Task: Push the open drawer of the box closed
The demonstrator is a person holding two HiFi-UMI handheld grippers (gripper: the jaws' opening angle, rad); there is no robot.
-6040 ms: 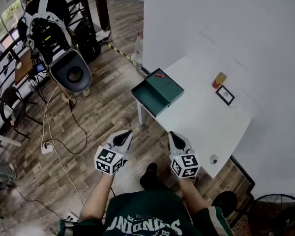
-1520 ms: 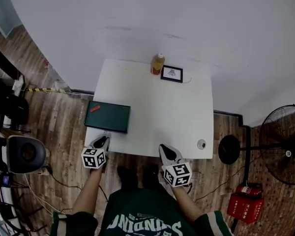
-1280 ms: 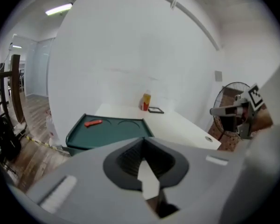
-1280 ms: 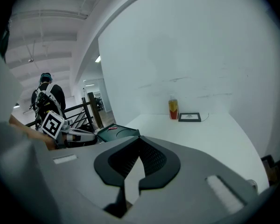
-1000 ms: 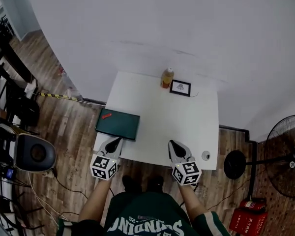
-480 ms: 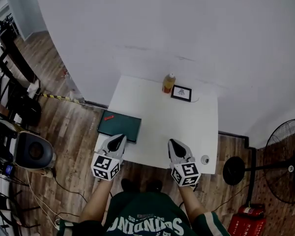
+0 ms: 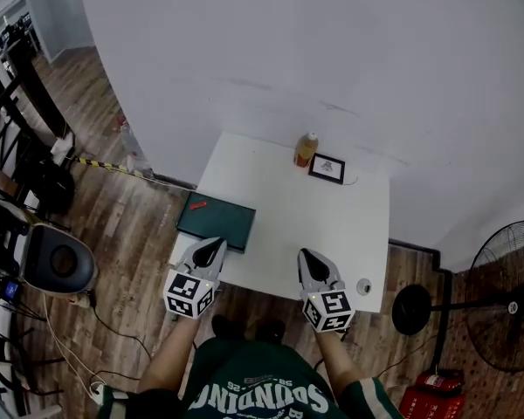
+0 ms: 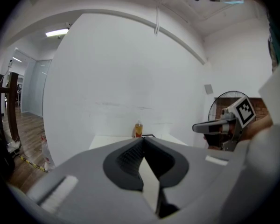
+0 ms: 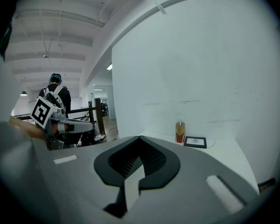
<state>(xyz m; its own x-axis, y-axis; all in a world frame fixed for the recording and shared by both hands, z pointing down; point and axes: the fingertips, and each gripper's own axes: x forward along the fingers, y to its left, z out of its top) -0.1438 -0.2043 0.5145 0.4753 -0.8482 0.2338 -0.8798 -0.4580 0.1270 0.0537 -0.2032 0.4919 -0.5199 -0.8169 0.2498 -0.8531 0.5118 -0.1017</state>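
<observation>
Left gripper (image 7: pixel 211 245), just in front of the box (image 7: pixel 216 220), and right gripper (image 7: pixel 307 257), well right of it: jaws fully together, holding nothing, presumably forming blunt pushing tips; box appears closed

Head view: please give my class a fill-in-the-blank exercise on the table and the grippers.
The green box lies on the white table's ____ half.
Next to the picture frame stands a ____.
The small item on the box is coloured ____.
The left gripper and the right gripper both have their jaws ____.
Missing words: left; bottle; red; shut.
</observation>
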